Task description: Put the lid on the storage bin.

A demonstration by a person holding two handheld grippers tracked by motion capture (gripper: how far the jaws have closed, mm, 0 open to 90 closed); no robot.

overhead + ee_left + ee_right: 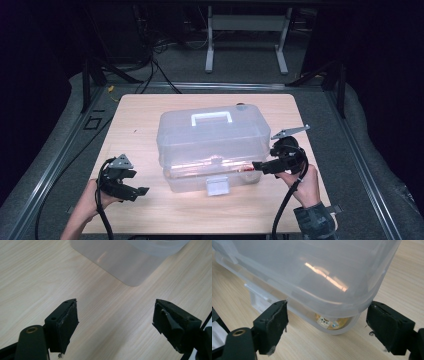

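Clearly our right gripper (256, 165) is nearer, jaws spread around the near right corner of the box (210, 145) mid-tabletop, while our left gripper (144, 191) waits open, apart.

Room is dark; light falls mainly on the light wood-grain counter (150, 115), which sits inside a metal rail frame (60, 155). Grey carpet floor (240, 75) surrounds it. Beyond the far edge stands a white-legged table frame (245, 22). Black cables (150, 65) trail across the floor at far left. Dark drapes (385, 75) close the sides.
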